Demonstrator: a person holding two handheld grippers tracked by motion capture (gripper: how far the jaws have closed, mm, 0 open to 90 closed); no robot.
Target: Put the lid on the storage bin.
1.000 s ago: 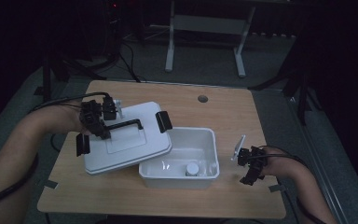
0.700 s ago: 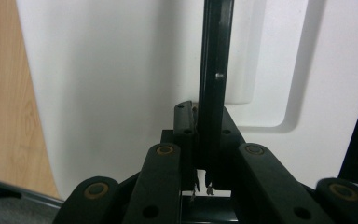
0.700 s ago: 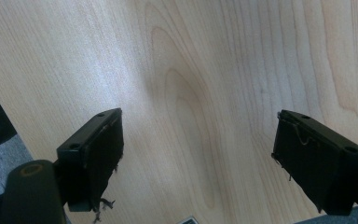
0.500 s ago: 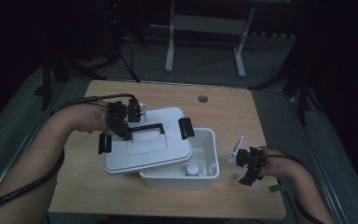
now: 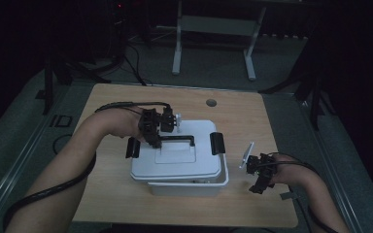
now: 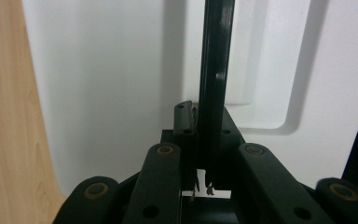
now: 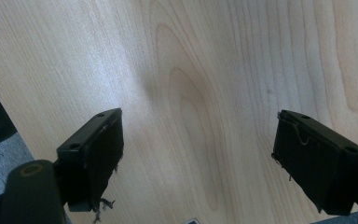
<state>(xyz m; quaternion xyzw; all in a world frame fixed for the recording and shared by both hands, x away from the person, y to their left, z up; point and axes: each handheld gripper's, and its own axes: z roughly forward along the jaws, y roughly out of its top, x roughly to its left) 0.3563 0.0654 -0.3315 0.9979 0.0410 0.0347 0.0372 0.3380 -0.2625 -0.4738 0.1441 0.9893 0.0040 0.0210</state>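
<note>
A white lid [image 5: 179,155] with a black handle [image 5: 177,139] and black side clips [image 5: 216,143] lies over a white box [image 5: 189,185] in the middle of the wooden table [image 5: 116,204]. My left gripper [image 5: 156,140] is shut on the handle's left end. In the left gripper view the black handle [image 6: 213,88] runs up between the closed jaws over the white lid [image 6: 102,84]. My right gripper [image 5: 258,177] hovers to the right of the box, open and holding nothing. Bare wood [image 7: 191,93] shows between its fingers [image 7: 93,154].
A round cable hole [image 5: 211,103] sits near the table's far edge. A grey metal stand [image 5: 213,29] is on the floor behind the table. Dark floor surrounds the table. Cables trail along both forearms.
My left gripper has carried the lid rightward from the table's left side onto the white box, which it now covers. The right gripper has stayed put.
</note>
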